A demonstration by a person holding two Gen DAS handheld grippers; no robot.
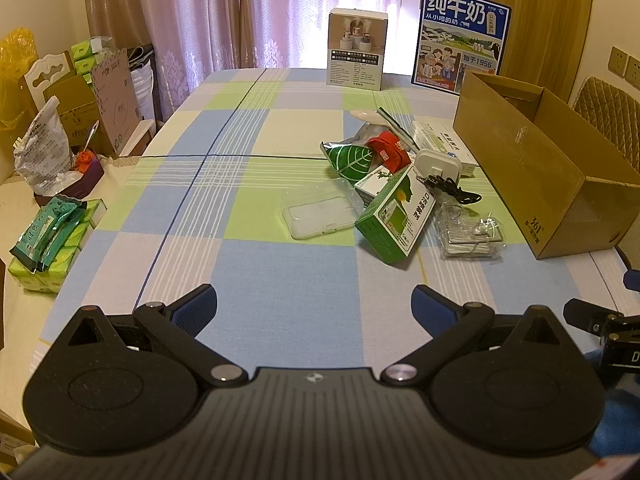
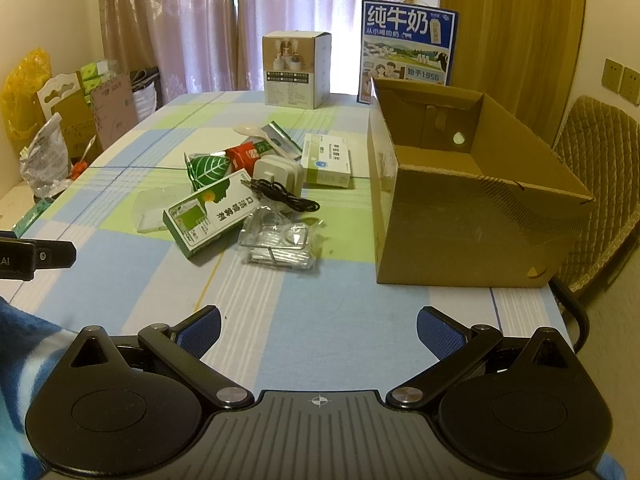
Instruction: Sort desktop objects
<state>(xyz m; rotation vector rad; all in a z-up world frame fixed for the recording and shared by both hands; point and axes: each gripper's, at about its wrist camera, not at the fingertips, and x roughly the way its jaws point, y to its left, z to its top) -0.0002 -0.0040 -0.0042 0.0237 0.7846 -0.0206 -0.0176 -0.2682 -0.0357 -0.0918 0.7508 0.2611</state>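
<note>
Ahead of the left gripper (image 1: 314,300), in the left wrist view, the things to be sorted lie in one loose heap on the checked tabletop (image 1: 280,272), well beyond the fingertips and toward the right finger's side. Its fingers (image 1: 198,306) are spread wide and carry nothing, probably because no item has been chosen. Nearest the fingers is the green medicine box (image 1: 394,218), propped at a tilt on the pile; a clear plastic case (image 1: 320,210) lies flat just left of it, and a bagged wire rack (image 1: 472,232) just right. Farther out sit a leaf-print packet (image 1: 350,160), a red pouch (image 1: 390,148) and a white charger (image 1: 438,164) with a black cable (image 1: 452,188) trailing off it. An open cardboard box (image 1: 560,184) stands past the right finger, beside the heap, likely as the sorting bin.

Before the right gripper (image 2: 318,328), in the right wrist view, the same heap lies toward the left finger, while the cardboard box (image 2: 460,224) stands beyond the right finger, mouth upward and seemingly empty. These fingers (image 2: 438,330) too are wide apart and empty, so I judge sorting has barely begun.
</note>
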